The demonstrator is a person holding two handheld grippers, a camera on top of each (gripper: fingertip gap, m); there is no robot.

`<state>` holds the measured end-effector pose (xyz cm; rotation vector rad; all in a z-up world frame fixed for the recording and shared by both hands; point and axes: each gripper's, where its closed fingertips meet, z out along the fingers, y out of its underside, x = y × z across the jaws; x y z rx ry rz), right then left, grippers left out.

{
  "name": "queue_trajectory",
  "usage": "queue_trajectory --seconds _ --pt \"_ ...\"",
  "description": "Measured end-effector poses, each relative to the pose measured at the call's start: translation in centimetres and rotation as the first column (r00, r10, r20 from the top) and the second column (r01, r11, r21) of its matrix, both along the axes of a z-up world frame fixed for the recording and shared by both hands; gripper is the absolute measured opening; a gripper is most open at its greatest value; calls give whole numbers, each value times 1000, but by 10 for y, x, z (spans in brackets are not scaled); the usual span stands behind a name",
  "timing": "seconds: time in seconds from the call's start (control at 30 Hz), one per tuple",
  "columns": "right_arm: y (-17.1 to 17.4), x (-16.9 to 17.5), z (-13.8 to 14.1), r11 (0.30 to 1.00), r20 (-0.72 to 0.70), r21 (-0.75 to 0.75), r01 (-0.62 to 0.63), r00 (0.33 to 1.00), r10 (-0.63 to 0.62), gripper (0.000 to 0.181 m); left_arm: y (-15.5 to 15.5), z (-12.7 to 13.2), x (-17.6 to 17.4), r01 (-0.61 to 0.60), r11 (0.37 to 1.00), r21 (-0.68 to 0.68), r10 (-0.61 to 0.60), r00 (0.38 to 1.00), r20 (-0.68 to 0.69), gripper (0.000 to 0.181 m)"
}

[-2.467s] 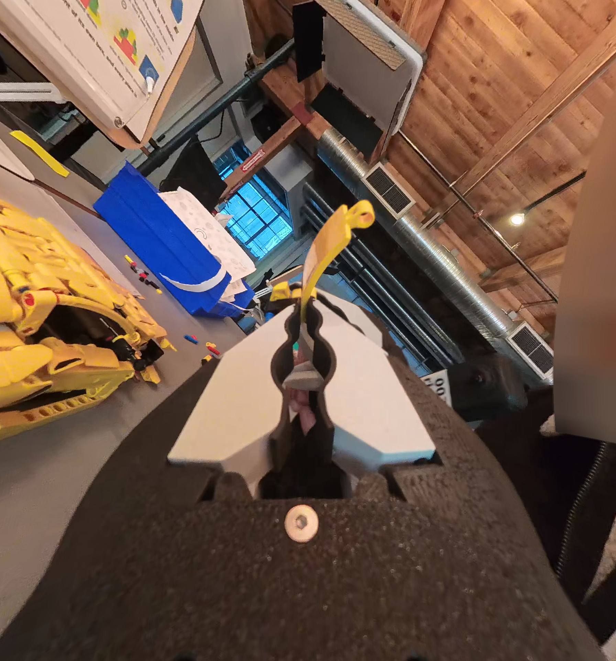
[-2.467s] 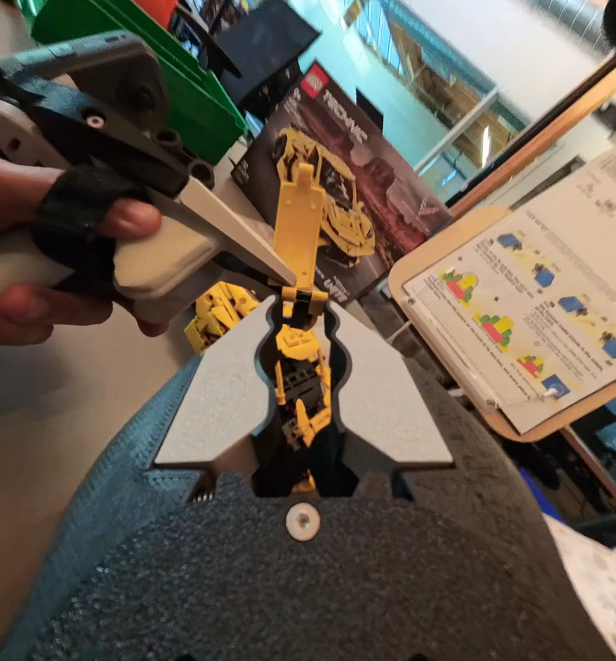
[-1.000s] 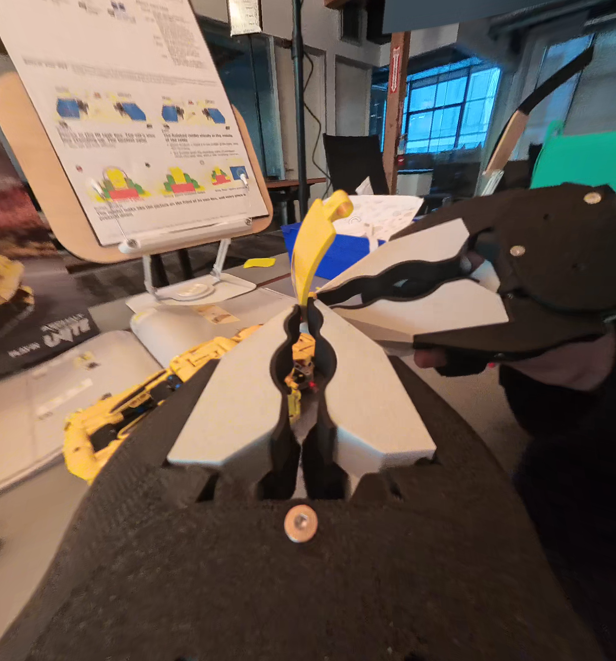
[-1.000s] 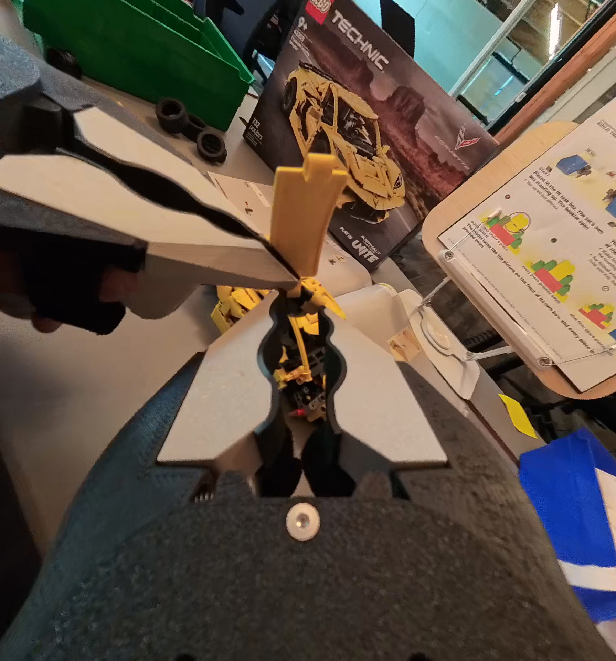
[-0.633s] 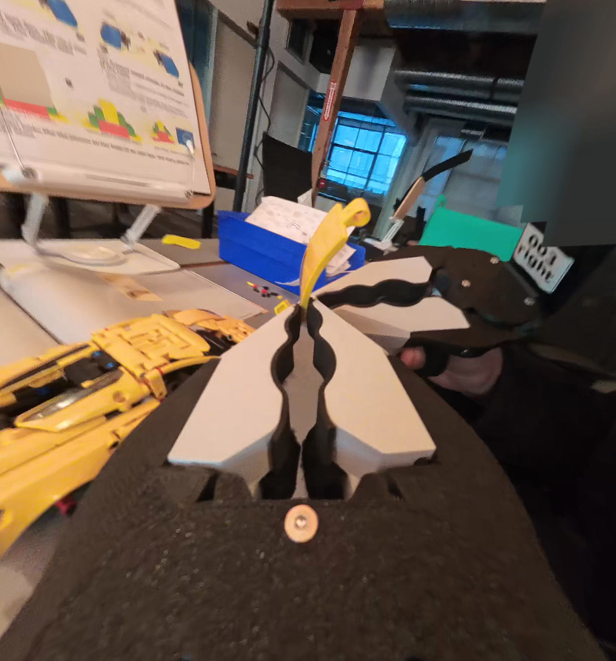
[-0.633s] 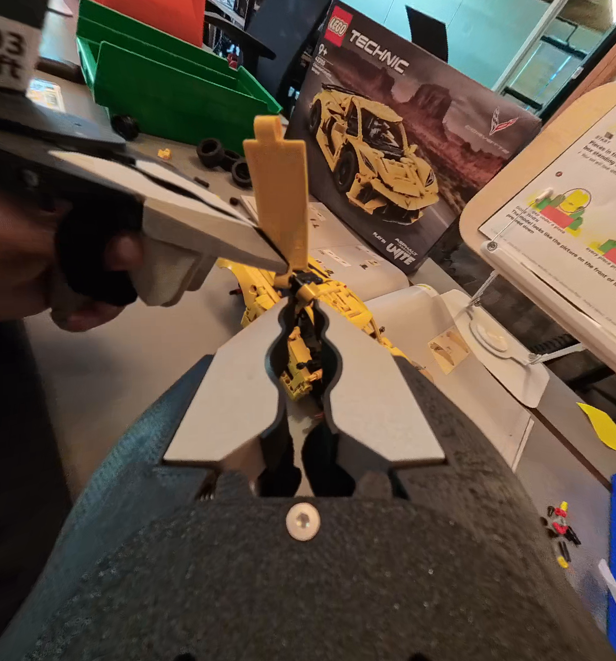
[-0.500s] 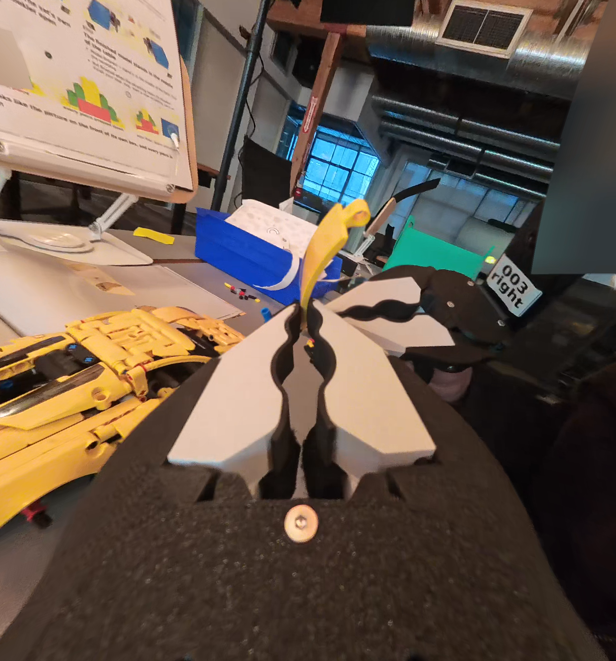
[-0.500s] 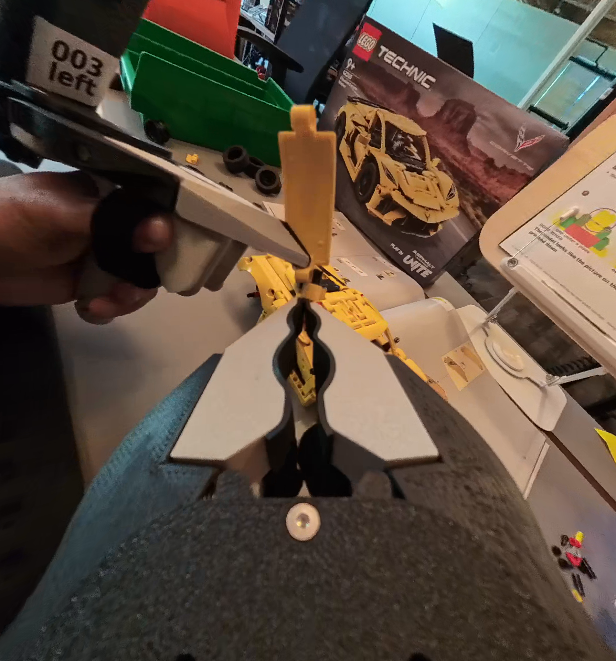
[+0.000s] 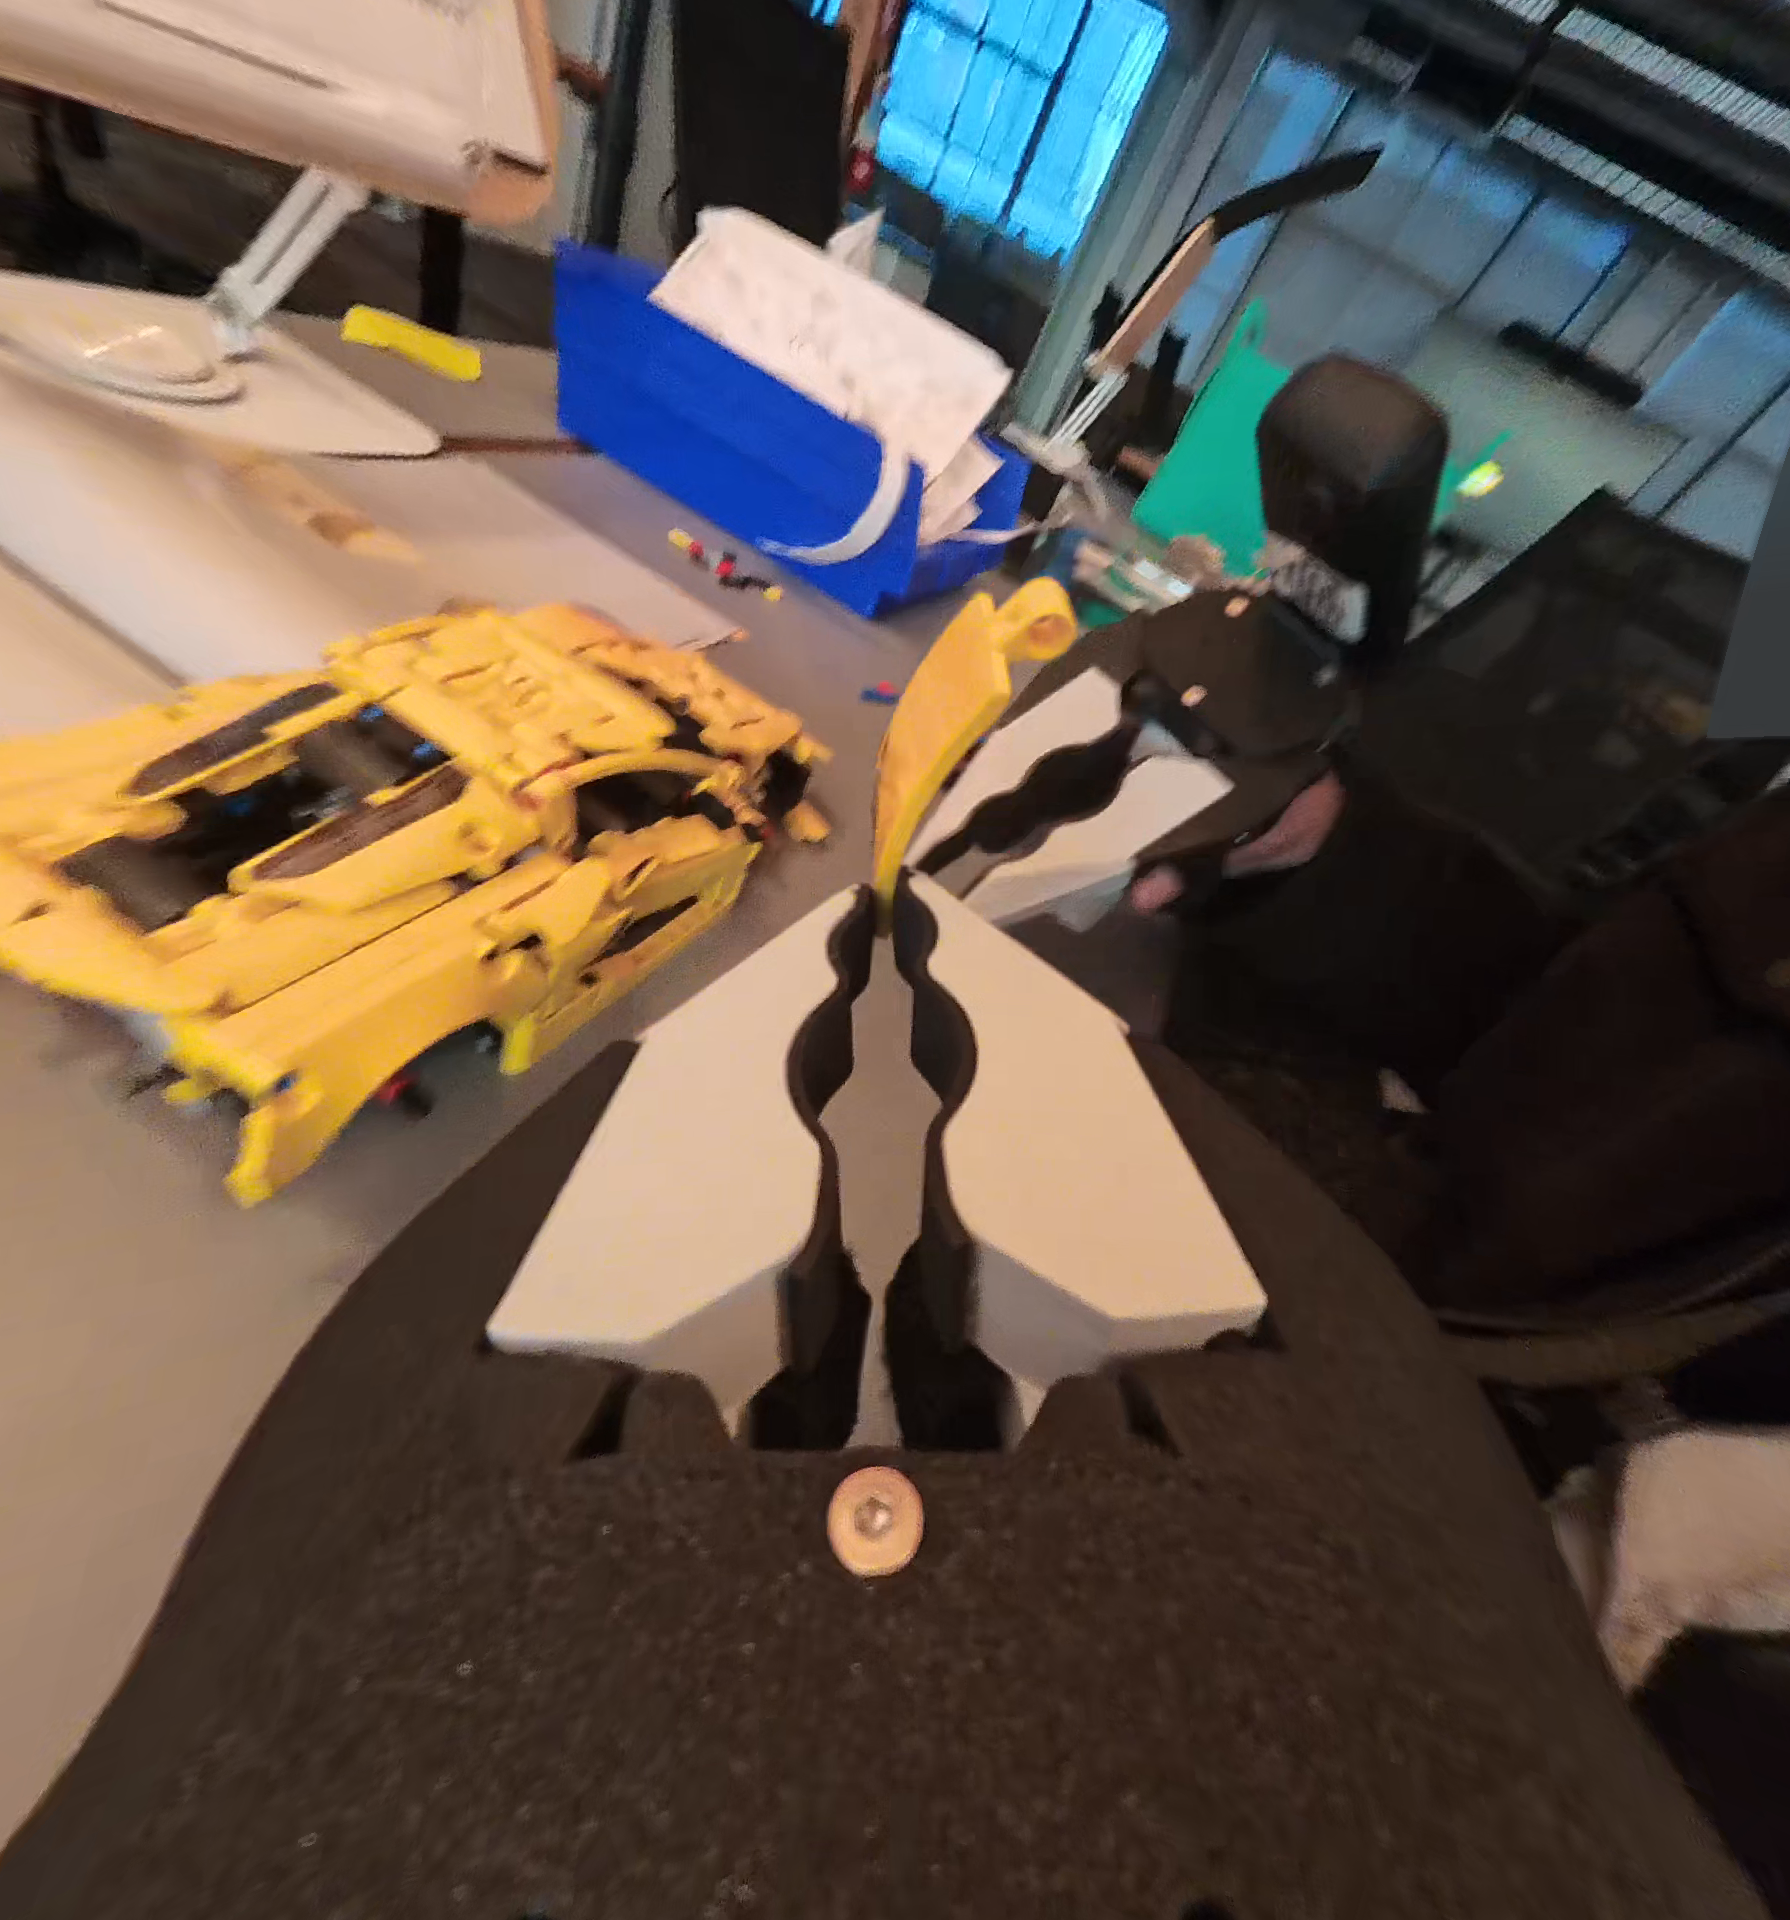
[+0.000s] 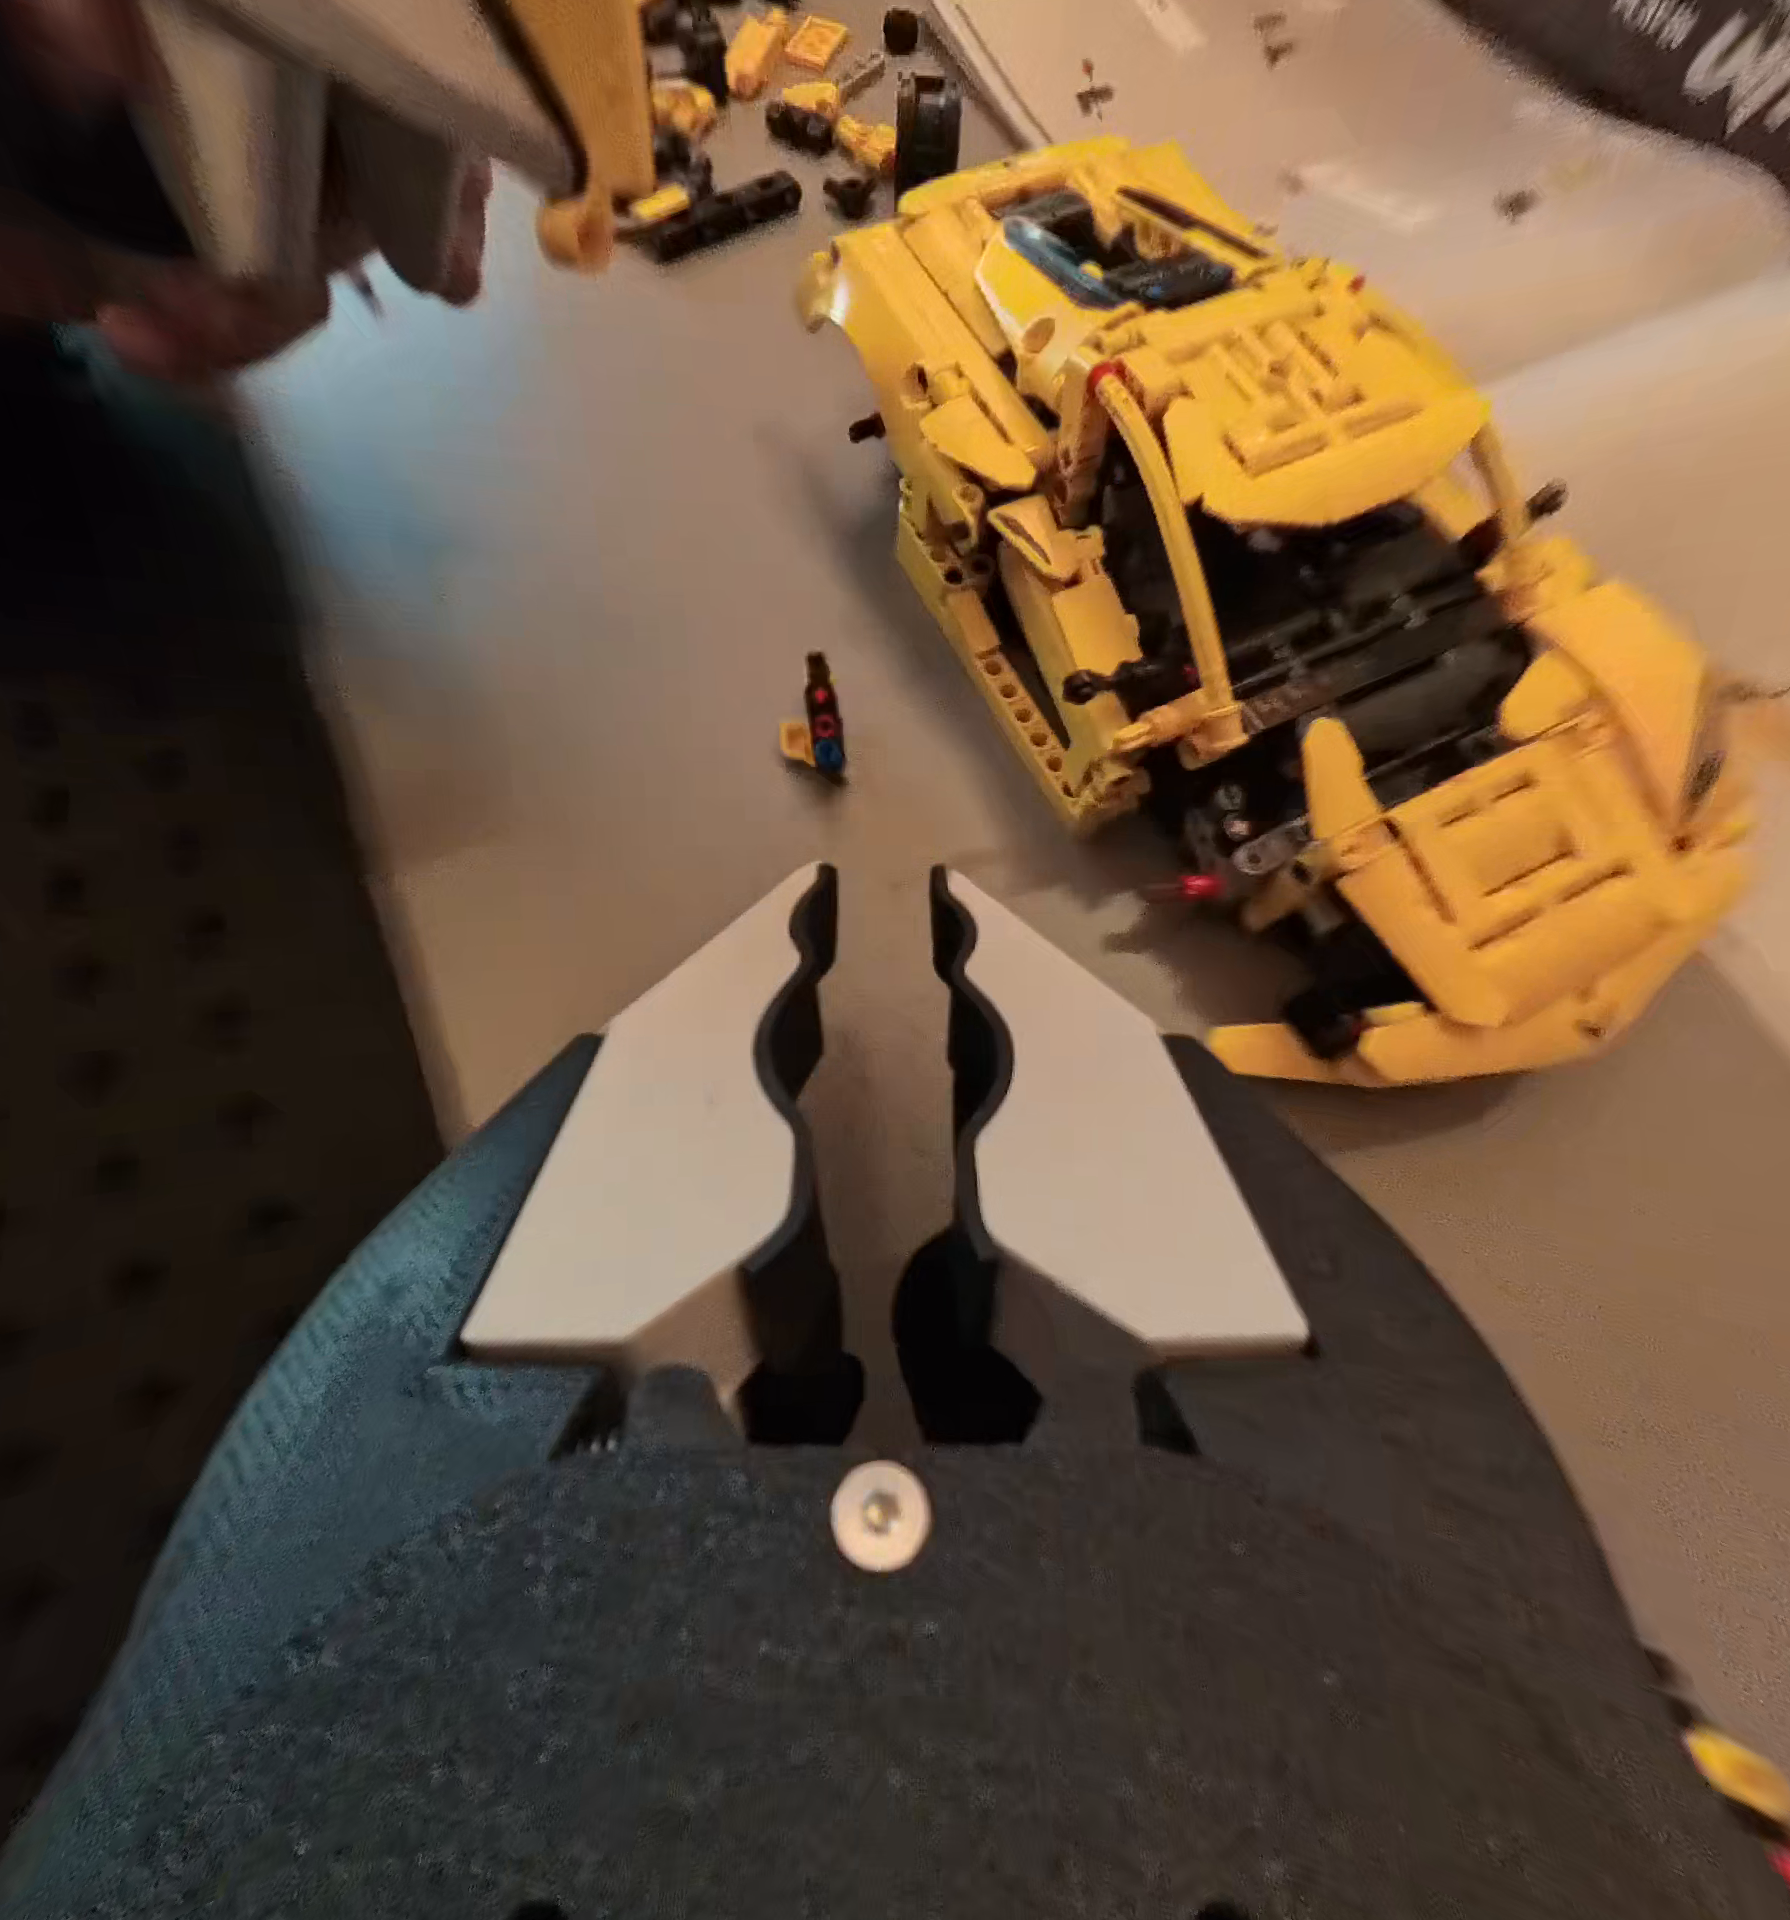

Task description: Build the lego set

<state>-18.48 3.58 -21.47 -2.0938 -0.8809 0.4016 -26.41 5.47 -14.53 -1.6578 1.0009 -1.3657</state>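
Released, right tool [image 10: 880, 883] now faces loose pin piece [image 10: 820, 717] beside car [image 10: 1286, 582].

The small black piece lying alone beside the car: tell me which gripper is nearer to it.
Right. The open right gripper points at the small black piece just ahead; the left gripper, holding a yellow panel, sits farther off.

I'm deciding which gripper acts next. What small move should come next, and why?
Probably lower the open, empty right gripper to the small black piece lying loose beside the yellow car. The left gripper is shut on the curved yellow panel, likely awaiting it.
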Motion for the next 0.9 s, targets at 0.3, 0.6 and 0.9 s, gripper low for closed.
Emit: queue_trajectory --seconds 0.3,0.6,0.9 --pt "16 -45 -18 993 37 -97 -70 997 74 25 30 -22 -22 -110 994 -15 110 994 -20 2" --pt "24 -52 -32 976 121 -151 -155 977 174 19 30 -21 -27 -102 992 -73 103 995 13 2" --pt "-5 -61 -11 956 -77 -190 -224 974 213 20 27 -24 -25 -89 994 -67 89 996 -3 2"
